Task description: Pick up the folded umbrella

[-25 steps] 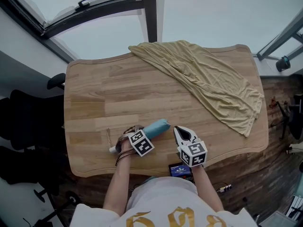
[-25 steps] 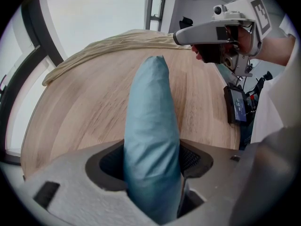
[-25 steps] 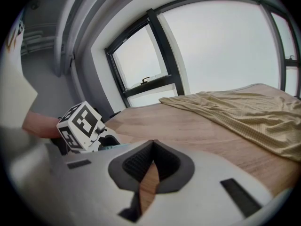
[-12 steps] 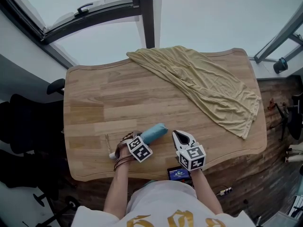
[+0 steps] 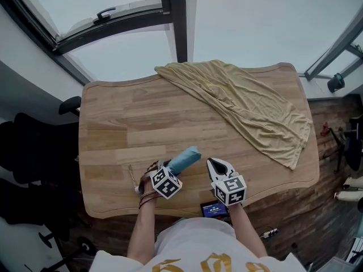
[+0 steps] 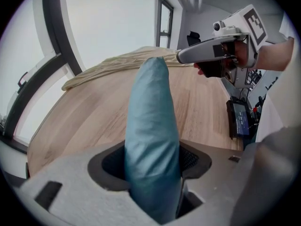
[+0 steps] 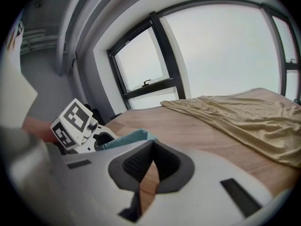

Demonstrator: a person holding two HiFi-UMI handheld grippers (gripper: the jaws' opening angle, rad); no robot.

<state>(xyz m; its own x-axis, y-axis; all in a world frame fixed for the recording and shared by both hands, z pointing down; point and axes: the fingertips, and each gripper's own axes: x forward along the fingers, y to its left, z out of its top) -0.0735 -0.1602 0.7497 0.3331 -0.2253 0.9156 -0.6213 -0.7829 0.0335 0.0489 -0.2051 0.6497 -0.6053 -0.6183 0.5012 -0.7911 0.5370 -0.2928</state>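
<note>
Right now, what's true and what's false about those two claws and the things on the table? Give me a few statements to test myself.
1. The left claw grips the folded umbrella. True.
2. The umbrella is red. False: it is light blue.
3. A tan cloth lies across the far right part of the table. True.
4. The right claw holds that cloth. False: it is shut on nothing, well apart from the cloth.
</note>
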